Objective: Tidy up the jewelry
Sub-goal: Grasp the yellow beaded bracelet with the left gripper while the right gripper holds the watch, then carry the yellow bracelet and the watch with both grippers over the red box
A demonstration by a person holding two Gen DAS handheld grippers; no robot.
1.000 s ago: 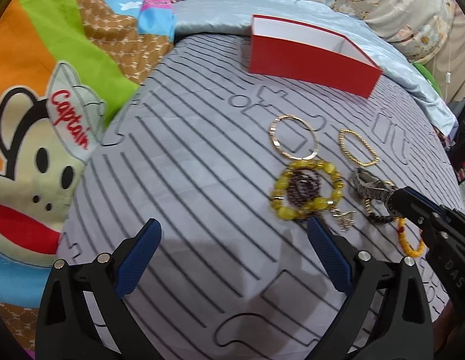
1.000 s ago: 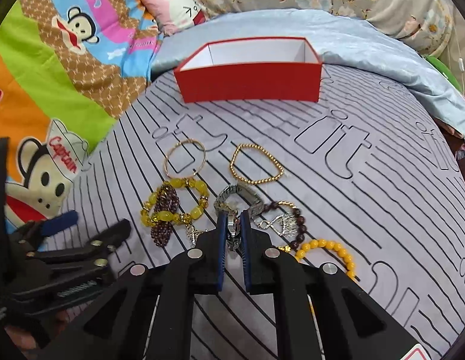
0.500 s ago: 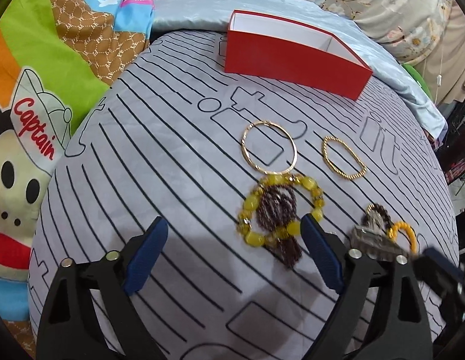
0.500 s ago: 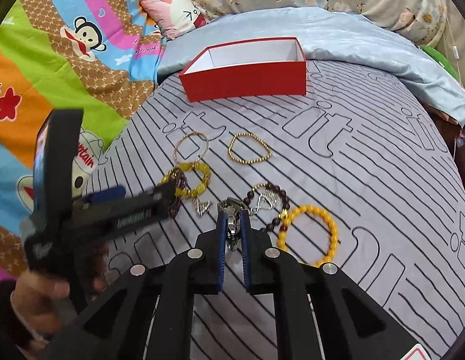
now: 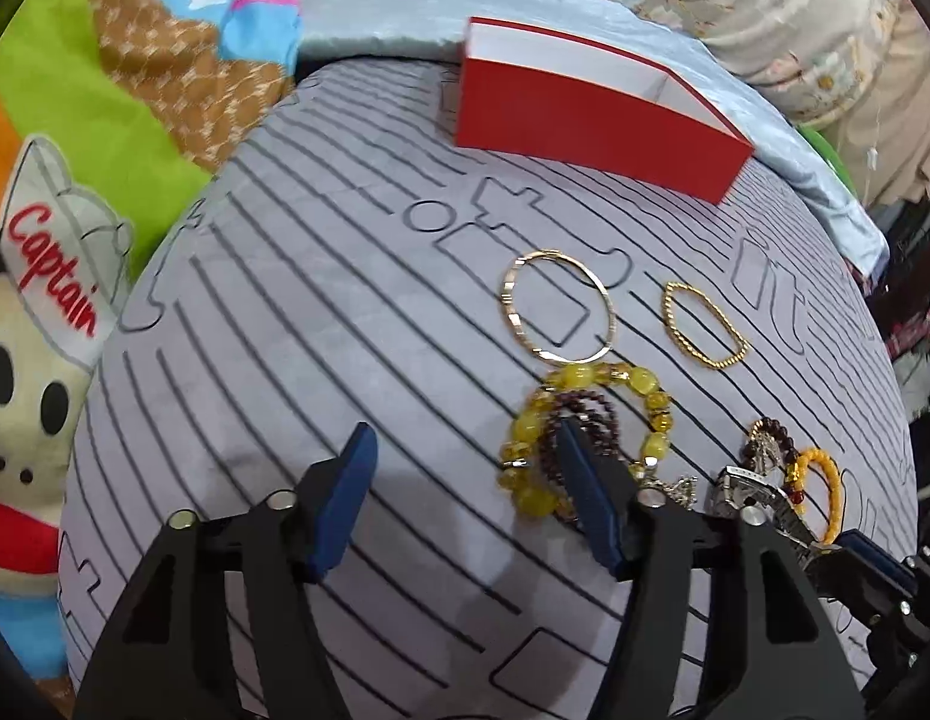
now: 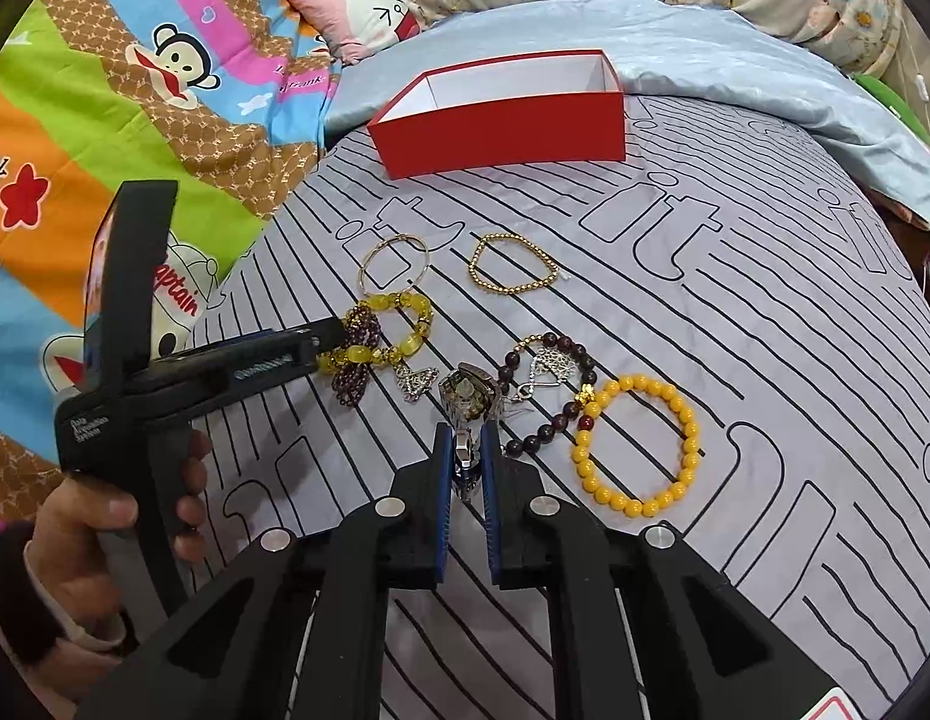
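Blue pads lined the right gripper, whose fingers were pinched on the metal band of a watch; the watch face stood just past the tips, above the grey striped sheet. Just right of it lay a dark bead bracelet with a silver chain across it, and touching that, a yellow bead bracelet.

At the left gripper the fingers stood spread wide, gripping nothing. Its right finger lay over a chunky yellow bracelet tangled with a maroon strand; its left finger sat over bare sheet. A small silver charm lay just right of that bracelet.

Beyond these, a thin gold bangle touched the chunky bracelet's far edge, and a gold bead chain lay apart to its right. Farther back sat an open red box, white inside, well apart from the jewelry. A cartoon monkey blanket covered the left side.
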